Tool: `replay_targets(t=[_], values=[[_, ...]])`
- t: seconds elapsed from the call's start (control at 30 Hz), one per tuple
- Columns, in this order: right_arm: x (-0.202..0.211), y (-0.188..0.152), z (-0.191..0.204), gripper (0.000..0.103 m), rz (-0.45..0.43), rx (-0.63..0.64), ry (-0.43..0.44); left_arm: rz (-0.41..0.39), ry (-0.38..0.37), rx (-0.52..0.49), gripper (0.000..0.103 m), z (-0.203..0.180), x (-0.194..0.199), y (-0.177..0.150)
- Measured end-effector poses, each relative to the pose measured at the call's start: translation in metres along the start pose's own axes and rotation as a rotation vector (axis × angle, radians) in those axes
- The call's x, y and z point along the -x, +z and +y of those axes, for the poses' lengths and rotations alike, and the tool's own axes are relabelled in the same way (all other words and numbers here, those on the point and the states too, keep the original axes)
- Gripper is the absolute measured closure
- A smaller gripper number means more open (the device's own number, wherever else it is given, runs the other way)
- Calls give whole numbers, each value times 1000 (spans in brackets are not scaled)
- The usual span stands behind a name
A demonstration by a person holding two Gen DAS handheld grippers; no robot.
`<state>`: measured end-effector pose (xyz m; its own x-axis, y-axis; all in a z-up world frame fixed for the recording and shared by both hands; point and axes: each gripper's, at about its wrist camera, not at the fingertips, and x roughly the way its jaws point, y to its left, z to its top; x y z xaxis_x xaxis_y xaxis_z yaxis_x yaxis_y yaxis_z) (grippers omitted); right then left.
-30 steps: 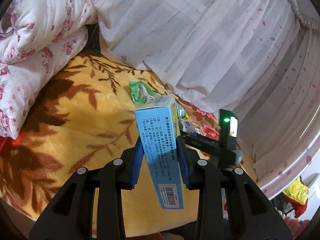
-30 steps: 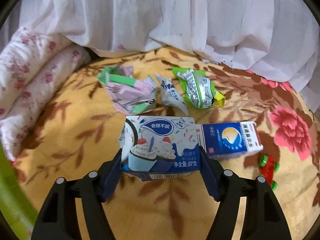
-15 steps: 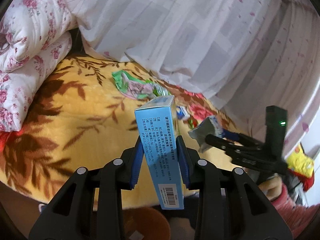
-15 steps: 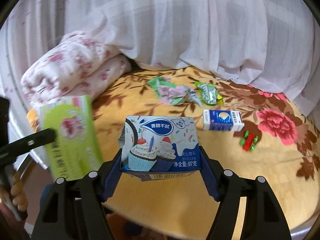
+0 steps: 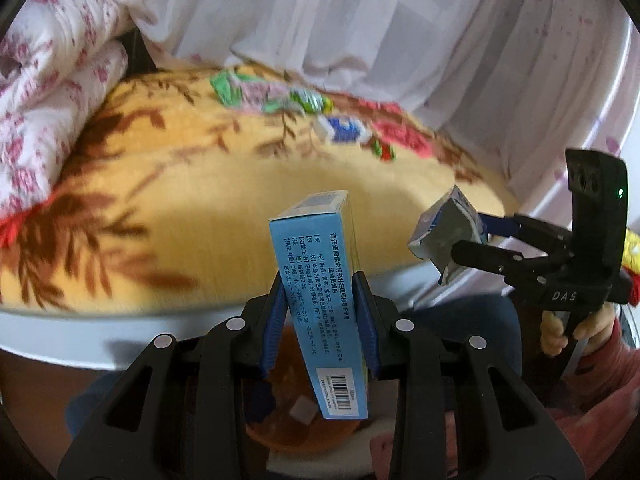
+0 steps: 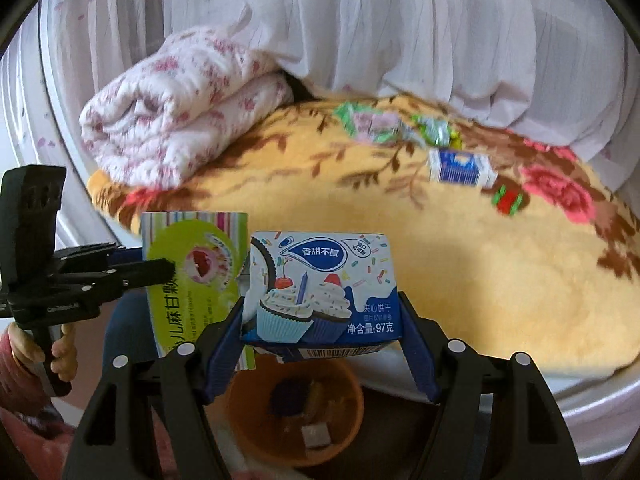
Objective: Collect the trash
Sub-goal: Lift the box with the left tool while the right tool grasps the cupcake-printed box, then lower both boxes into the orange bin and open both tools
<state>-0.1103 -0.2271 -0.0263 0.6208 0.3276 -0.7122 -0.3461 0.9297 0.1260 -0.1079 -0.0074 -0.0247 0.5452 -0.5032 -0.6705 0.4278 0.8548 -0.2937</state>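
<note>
Below the near edge of the bed (image 6: 500, 300), an orange bin (image 6: 294, 408) stood on the floor, with some scraps already inside. Both grippers hung above it, off the bed. The left gripper (image 5: 320, 316) was clamped on a tall blue medicine box (image 5: 318, 304), which stood nearly upright between the pads; from the right wrist view its wide face is green. The right gripper (image 6: 322, 344) was closed on a blue cookie box (image 6: 322, 286) with cupcakes printed on it, held level by its two short ends. The two boxes were just beside each other, and I cannot tell if they touched.

I judge the step in hand was the drop: both pieces were carried to the bin and not yet released. The next move calls for each box to be centred over the bin mouth and the jaws opened, perhaps one after the other so that the boxes do not knock together and fall outside.

More trash lay toward the far edge of the bed: crumpled green and pink wrappers (image 6: 370, 124), a small blue carton (image 6: 460, 166) and a little red and green thing (image 6: 508, 198) near it.
</note>
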Motion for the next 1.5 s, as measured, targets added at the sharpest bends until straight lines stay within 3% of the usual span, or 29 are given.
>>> replay_targets(t=[0.47,0.83,1.03,1.23,1.33,1.37,1.43,1.5], values=[[-59,-65,4,34,228,-27,25,296,63,12,71,10,-75,-69],[-107,-95,-1,33,396,-56,60,507,124,139,71,39,-128,-104],[-120,-99,-6,33,444,-80,81,556,132,159,71,41,-141,-109],[-126,-98,-8,32,454,-96,92,555,146,147,70,38,-141,-106],[-126,-98,-9,23,448,-104,92,557,148,150,70,38,-142,-105],[-125,-98,-10,17,443,-108,87,554,146,163,67,39,-141,-104],[-122,-97,-11,16,432,-115,85,536,156,180,41,42,-137,-101],[-120,-97,-12,16,425,-122,85,496,191,167,32,41,-131,-96]])
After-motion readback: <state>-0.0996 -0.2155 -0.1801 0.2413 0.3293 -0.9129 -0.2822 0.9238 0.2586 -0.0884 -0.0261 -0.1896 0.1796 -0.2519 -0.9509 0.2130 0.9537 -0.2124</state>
